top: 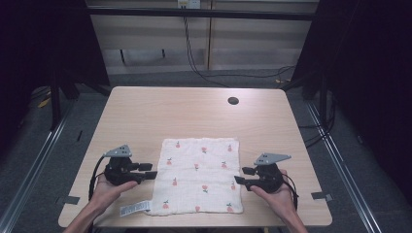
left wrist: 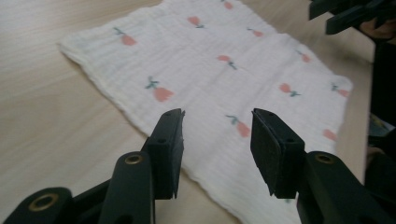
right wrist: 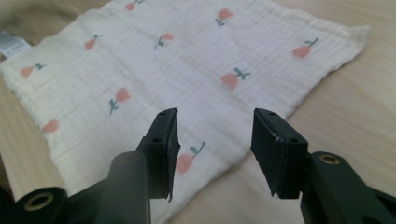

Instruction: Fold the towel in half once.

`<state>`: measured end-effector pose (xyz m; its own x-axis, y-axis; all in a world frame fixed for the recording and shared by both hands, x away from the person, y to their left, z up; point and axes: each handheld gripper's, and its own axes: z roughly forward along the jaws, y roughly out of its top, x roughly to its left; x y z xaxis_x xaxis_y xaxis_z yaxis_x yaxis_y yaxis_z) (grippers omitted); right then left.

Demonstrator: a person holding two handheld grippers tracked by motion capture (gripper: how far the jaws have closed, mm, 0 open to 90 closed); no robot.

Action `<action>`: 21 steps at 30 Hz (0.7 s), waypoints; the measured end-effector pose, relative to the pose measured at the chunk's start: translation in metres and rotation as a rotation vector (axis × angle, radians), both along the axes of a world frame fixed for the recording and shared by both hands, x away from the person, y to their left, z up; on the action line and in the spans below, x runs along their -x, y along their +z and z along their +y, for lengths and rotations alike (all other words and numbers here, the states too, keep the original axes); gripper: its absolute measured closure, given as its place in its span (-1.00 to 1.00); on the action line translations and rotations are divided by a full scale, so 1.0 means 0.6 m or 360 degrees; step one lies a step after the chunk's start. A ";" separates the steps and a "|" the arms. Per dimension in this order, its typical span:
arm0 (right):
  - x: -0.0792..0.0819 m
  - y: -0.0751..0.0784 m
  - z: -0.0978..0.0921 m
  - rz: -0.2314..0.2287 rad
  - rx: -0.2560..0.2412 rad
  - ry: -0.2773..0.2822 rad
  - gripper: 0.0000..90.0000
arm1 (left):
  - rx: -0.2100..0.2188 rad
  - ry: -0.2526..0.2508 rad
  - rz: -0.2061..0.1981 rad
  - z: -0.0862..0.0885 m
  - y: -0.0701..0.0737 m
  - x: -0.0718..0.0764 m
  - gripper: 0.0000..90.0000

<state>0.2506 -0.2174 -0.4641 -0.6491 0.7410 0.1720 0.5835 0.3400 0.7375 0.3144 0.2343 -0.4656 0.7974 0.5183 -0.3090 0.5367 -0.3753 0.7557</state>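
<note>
A white cloth [top: 199, 175] printed with small pink flowers lies flat on the wooden table [top: 194, 111], near its front edge. My left gripper [top: 151, 171] hovers at the cloth's left edge, open, jaws pointing right. In the left gripper view the cloth [left wrist: 219, 74] spreads out beyond the open left gripper [left wrist: 217, 140], with nothing held. My right gripper [top: 239, 175] sits at the cloth's right edge, open, pointing left. The right gripper view looks over the cloth [right wrist: 177, 70] past the open right gripper [right wrist: 215, 140]. A white care label [top: 134, 208] sticks out at the cloth's front left corner.
A dark round cable hole [top: 233, 101] sits near the table's far right. Black cables [top: 194, 58] hang behind the table. Bare tabletop lies beyond the cloth. Metal floor rails [top: 34, 160] run along both sides.
</note>
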 end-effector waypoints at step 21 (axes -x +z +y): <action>-0.145 0.034 -0.012 -0.0015 0.0000 -0.0055 0.22 | 0.0016 0.0109 -0.0104 -0.041 0.015 -0.114 0.29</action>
<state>0.3374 -0.2248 -0.4438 -0.6250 0.7628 0.1659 0.5877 0.3199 0.7431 0.3829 0.2098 -0.4567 0.7789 0.5694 -0.2629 0.5102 -0.3314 0.7937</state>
